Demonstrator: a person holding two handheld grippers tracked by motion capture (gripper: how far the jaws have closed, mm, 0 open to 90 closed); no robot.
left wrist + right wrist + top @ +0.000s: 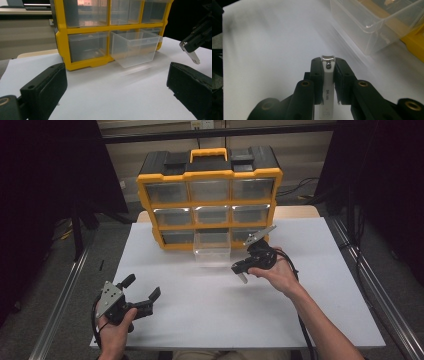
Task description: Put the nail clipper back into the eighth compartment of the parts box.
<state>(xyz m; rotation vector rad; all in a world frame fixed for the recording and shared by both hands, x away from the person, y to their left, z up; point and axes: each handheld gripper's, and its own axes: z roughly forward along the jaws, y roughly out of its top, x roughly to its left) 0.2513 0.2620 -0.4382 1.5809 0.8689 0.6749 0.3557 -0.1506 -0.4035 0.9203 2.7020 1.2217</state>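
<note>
L gripper (141, 288) is sitting nearest, at front-left of the white table (210, 310), jaws standing wide open w/ nothing between them. R gripper (241, 271) is hovering mid-table, jaws clamping a nail clipper (327, 82), metal tip poking out past the pads. Just beyond, a clear drawer (212, 249) is sticking out of the yellow organizer (207, 195), bottom row, middle slot.

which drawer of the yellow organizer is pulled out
The bottom-row middle drawer: it sticks out from the yellow organizer over the white table, clear and apparently empty, while the other eight sit flush in their slots.
</note>
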